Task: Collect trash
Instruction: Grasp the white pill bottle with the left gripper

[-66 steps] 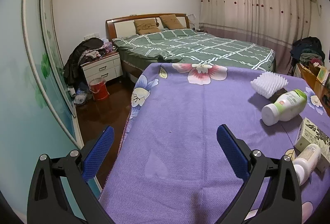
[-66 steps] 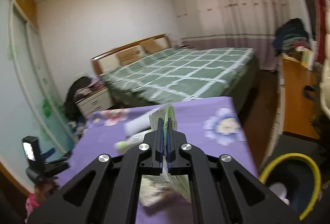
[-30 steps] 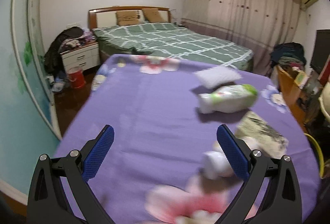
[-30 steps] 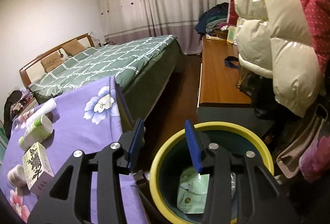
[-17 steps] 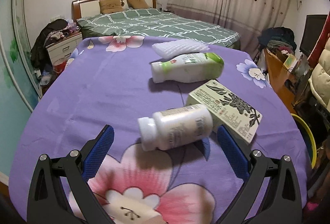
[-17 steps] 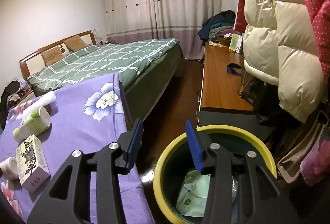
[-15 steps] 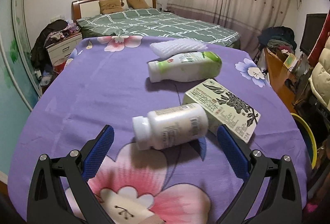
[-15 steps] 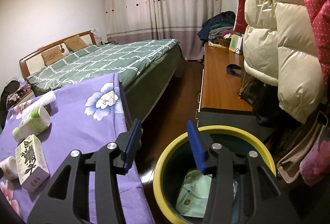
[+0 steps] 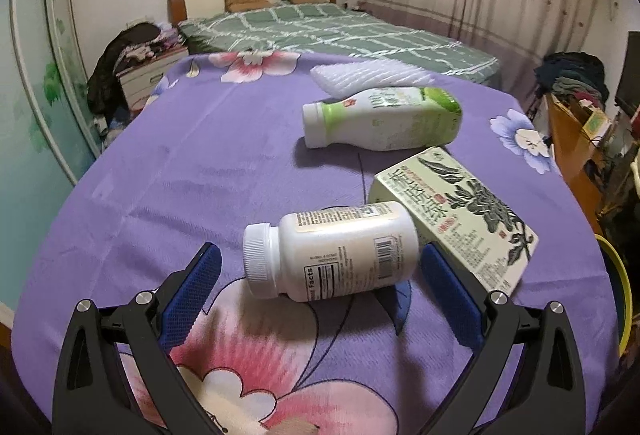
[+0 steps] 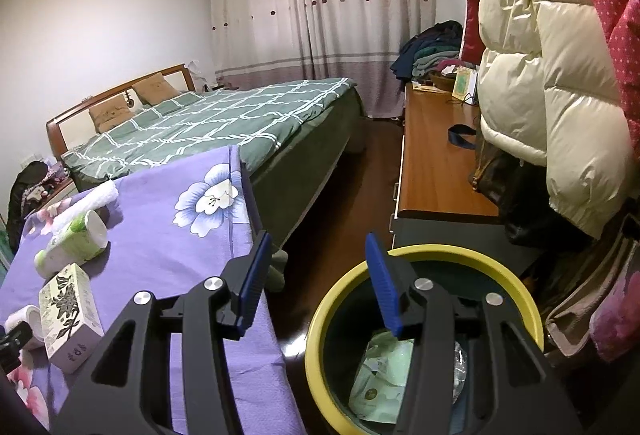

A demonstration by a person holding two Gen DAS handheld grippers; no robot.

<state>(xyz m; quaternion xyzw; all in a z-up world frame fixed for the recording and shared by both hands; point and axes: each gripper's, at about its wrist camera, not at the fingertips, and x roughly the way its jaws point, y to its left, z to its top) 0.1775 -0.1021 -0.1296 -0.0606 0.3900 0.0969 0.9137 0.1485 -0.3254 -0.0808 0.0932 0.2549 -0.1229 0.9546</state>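
Note:
My left gripper (image 9: 316, 275) is open around a white pill bottle (image 9: 332, 249) that lies on its side on the purple flowered tablecloth (image 9: 180, 171). Its fingers stand on either side, apart from the bottle. Behind lie a pale green printed box (image 9: 460, 211), a green and white bottle (image 9: 384, 117) and a white foam net (image 9: 368, 73). My right gripper (image 10: 316, 263) is open and empty above the near rim of a yellow-rimmed bin (image 10: 516, 287). A green packet (image 10: 384, 379) lies in the bin. The box (image 10: 68, 299) and the green and white bottle (image 10: 72, 239) also show in the right wrist view.
A green checked bed (image 10: 224, 115) stands behind the table. A wooden sideboard (image 10: 432, 163) runs along the right, with padded coats (image 10: 552, 75) hanging above the bin. Dark wood floor (image 10: 360, 175) lies between bed and sideboard. A cluttered nightstand (image 9: 140, 75) stands at the far left.
My right gripper swung from the table to the bin, opened, and dropped the green packet into it. My left gripper moved in from the table's left side to straddle the pill bottle.

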